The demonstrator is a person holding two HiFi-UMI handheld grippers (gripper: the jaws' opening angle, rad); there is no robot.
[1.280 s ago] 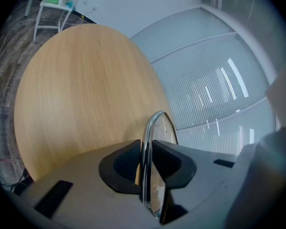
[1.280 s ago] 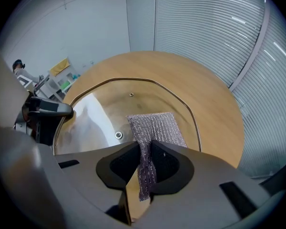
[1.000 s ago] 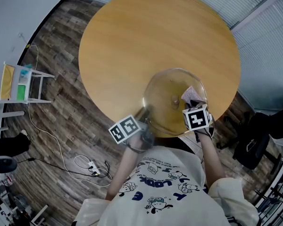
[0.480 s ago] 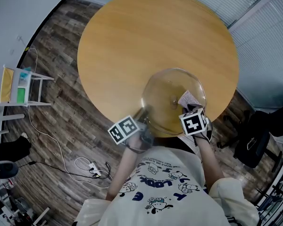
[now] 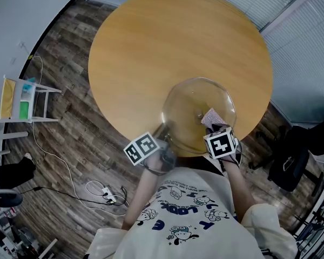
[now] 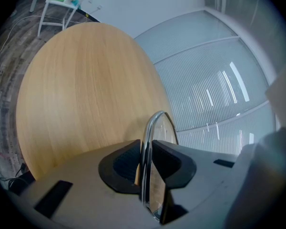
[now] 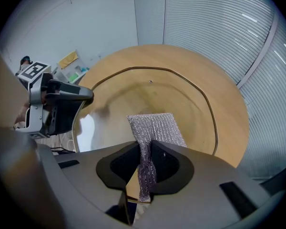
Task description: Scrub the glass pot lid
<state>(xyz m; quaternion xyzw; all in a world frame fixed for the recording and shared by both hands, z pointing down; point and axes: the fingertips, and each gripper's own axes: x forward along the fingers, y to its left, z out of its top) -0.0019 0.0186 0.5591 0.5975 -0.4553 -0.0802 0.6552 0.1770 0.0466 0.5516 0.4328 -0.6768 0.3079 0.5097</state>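
Nearest, below the near edge of the round wooden table (image 5: 162, 42): white printed T-shirt (image 5: 189, 215). At that edge, left gripper (image 5: 163, 134) clenched edge-on over the steel rim of the glass pot lid (image 5: 186, 109). Lid overhanging the table's near edge; cannot tell whether it rests on the top. Just right of the lid's centre fitting (image 5: 200, 114), right gripper (image 7: 145, 168) pointing steeply down, jaws closed on the bunched end of a silver mesh scrubbing cloth (image 7: 155, 125), flat end spread on the glass. From the head view, cloth's near end hidden behind the right gripper's marker cube (image 5: 220, 143).

Left of the table, on the plank floor: tangled cables with a white power strip (image 5: 105, 190), then a white rack (image 5: 27, 93) holding yellow and green items. Right of the table: a dark chair (image 5: 289, 166). Beyond the table: slatted blinds (image 5: 308, 36).

Writing: "LOOK" on the shirt, upside down among cartoon figures; only black-and-white square patterns on the cubes.
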